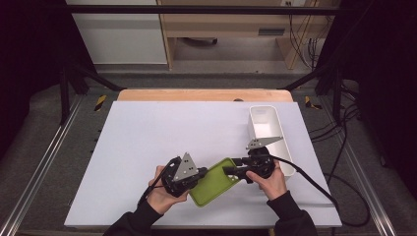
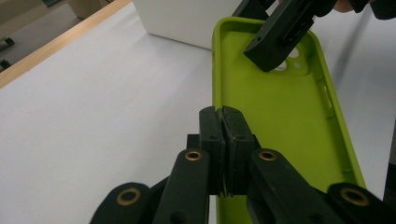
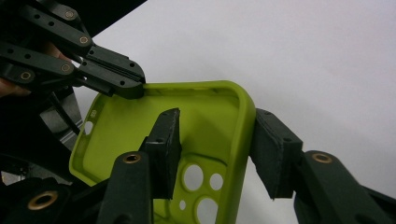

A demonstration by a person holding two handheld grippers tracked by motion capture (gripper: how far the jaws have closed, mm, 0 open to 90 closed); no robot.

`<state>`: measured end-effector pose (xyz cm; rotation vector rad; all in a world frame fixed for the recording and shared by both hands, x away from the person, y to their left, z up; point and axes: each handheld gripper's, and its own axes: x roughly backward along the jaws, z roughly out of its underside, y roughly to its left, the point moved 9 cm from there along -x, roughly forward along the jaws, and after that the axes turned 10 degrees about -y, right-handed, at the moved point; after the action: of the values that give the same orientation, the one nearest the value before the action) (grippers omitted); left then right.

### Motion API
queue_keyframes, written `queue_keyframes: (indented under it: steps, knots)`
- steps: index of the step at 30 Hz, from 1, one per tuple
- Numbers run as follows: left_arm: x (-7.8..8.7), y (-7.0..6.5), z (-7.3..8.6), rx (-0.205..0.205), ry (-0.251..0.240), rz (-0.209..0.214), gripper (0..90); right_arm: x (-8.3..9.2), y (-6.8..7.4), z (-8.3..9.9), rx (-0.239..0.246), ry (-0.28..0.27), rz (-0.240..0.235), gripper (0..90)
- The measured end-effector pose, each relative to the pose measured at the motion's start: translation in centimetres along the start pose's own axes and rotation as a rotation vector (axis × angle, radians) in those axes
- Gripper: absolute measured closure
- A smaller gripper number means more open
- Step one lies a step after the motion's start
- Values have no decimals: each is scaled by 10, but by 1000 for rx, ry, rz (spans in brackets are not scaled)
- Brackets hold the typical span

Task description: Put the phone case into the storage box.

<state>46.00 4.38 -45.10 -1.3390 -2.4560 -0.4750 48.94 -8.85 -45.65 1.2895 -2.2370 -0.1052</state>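
Two claws (image 1: 199, 173) (image 1: 231, 171), one green case (image 1: 212, 183)

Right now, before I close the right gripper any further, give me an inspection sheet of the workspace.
Surface: white table top, wooden strip along the far edge.
Job's things: green phone case, open side up, between the two grippers; camera holes near the right gripper.
Clutter: white bin at the far right; inside looks empty, not fully visible.
Grippers: left gripper shut on the case's side wall. Right gripper straddles the case's corner wall, one jaw inside, one outside; a gap shows at the inner pad; the outer looks close to touching.
Cables: one trails from each gripper; the right one crosses the table's right edge.
Surroundings: black frame, grey floor, wooden furniture beyond.
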Motion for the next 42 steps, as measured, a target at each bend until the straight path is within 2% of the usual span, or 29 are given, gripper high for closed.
queue_keyframes:
  steps: [15,22,42]
  knots:
    - [1,0,1,-35,13,-2,878,5,-2,-1,-34,-3,-12,669]
    - [0,-1,1,-49,19,-5,878,7,-2,0,-43,3,-12,702]
    - [0,0,2,-102,32,-9,878,13,1,-1,-51,18,-48,772]
